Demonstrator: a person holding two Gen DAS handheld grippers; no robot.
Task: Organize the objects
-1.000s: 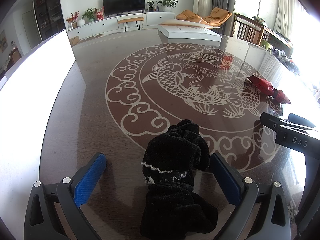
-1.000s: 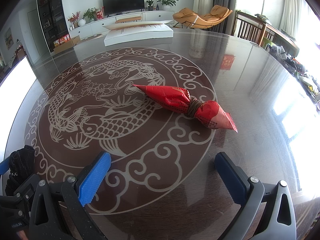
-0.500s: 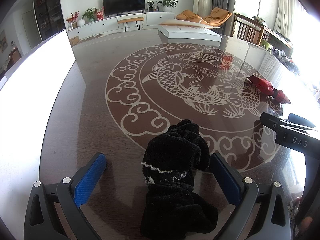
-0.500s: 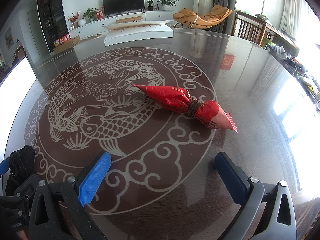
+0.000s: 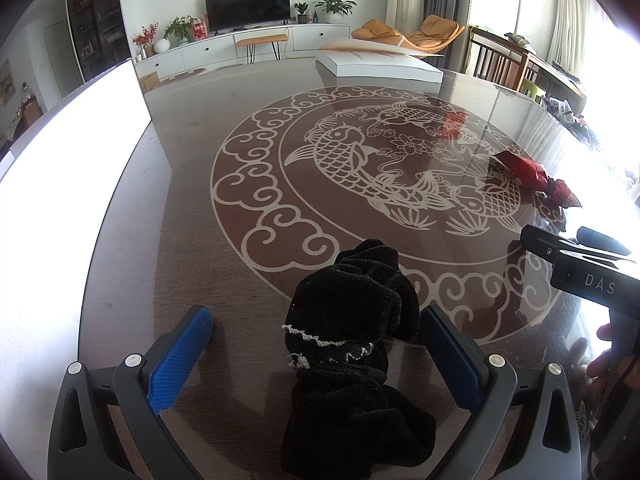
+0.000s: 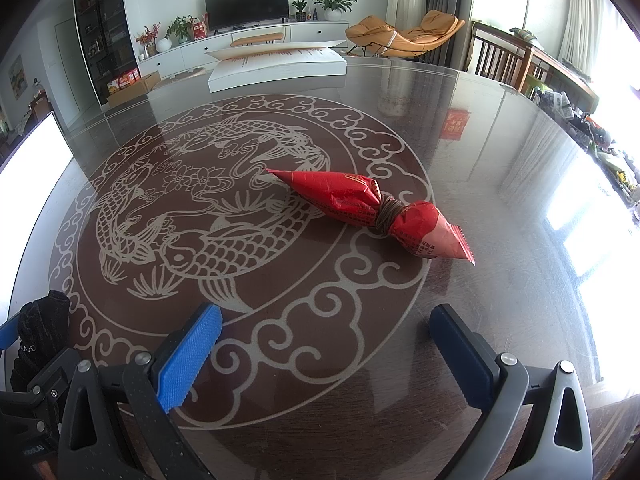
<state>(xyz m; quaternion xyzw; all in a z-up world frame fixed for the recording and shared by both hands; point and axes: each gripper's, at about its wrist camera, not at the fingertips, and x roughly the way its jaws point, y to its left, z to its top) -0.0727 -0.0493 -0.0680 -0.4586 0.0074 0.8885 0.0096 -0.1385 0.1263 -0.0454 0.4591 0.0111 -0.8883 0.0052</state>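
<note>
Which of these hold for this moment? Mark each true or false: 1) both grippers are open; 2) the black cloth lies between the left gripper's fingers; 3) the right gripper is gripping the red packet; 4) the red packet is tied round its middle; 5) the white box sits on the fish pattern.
1) True: the left gripper and right gripper are both open.
2) True: the black cloth lies between them.
3) False: the red packet lies on the table ahead of the open fingers, untouched.
4) True: a brown band cinches it.
5) False: the white box sits at the table's far edge, beyond the pattern.
</note>
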